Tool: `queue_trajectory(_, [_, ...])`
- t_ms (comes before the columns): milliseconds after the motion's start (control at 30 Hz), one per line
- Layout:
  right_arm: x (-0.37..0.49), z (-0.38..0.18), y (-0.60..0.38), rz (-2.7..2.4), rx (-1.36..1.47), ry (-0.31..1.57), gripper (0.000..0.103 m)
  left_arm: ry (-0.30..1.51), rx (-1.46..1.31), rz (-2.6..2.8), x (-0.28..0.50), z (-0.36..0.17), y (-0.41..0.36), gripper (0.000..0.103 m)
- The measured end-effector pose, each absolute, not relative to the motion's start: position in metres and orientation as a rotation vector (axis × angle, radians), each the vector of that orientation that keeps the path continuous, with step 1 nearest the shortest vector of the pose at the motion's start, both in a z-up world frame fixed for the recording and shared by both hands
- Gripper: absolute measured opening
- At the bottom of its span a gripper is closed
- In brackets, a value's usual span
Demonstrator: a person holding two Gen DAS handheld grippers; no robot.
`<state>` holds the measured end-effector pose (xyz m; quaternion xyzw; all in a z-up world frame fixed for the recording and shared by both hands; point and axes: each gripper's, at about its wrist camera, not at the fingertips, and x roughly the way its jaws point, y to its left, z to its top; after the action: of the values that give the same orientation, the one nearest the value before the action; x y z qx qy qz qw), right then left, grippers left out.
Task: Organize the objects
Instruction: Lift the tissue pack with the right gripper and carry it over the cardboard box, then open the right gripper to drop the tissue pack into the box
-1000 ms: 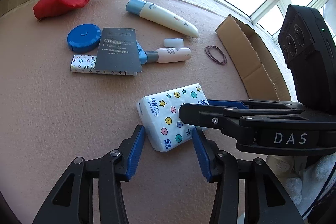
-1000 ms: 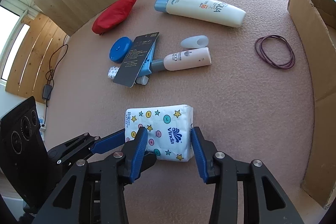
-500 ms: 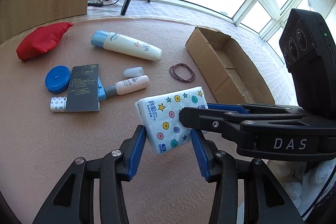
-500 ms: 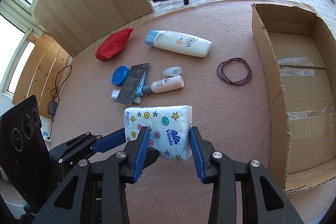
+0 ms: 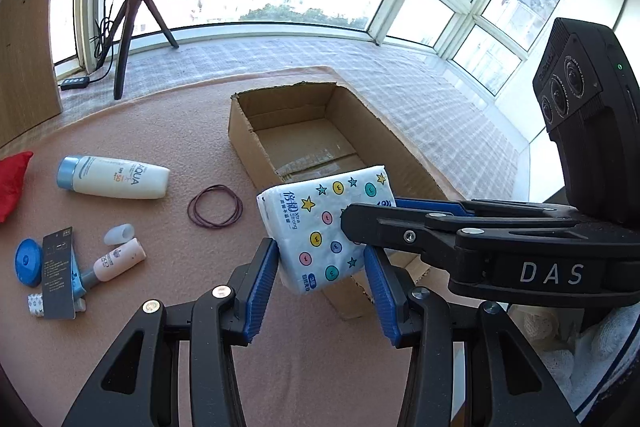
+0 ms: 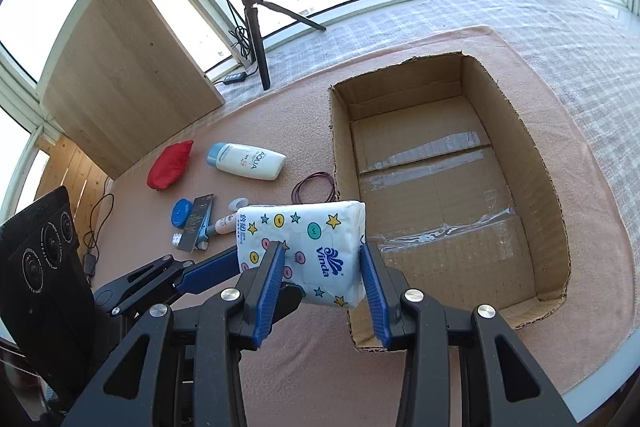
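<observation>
Right wrist view looks down on a pink felt worktop (image 6: 248, 379) with a large open cardboard box (image 6: 524, 147) lying on it, its taped floor bare. Held in the air just at the box's near left wall is a soft tissue pack (image 6: 308, 239), white with coloured stars and dots. Both tools are on it: the right tool (image 6: 322, 277) has its blue fingers pressed against the pack's two sides, and the left tool (image 5: 320, 281) brackets the same pack from the other direction, its fingers close against it, though whether they truly squeeze it is hard to tell from either view

Left on the worktop, well apart from the box, are a red pouch (image 6: 170, 165), a white sunscreen bottle (image 6: 248, 161) with a blue cap, a dark card (image 6: 196, 223), a round blue case (image 6: 182, 213), a small pink tube (image 5: 118, 261) and a thin purple rubber band (image 5: 215, 211) lying just beside the box

As a judgement, the step in hand is carrying the tissue pack to the box, the first item to go in. The next move calls for bringing the pack over the wall, lowering it to the floor of the box, and opening both tools together so it drops flat rather than tipping
</observation>
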<state>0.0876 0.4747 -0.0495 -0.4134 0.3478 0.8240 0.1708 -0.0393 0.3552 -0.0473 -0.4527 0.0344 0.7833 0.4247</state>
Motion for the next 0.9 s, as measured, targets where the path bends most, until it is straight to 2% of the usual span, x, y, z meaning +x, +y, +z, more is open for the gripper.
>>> queue_trajectory(267, [0.124,-0.045,0.514,2.251,-1.090,0.932,0.037,0.166,-1.096,1.908,-0.036,-0.046,0.425,0.049])
queue_trajectory(400, [0.133,-0.043,0.526,2.188,-1.079,0.904,0.044,0.210,-1.101,1.943,-0.035,-0.043,0.435,0.057])
queue_trajectory(900, [0.084,-0.024,0.465,2.289,-1.175,0.747,0.053,0.123,-1.099,2.238,-0.053,-0.016,0.297,0.066])
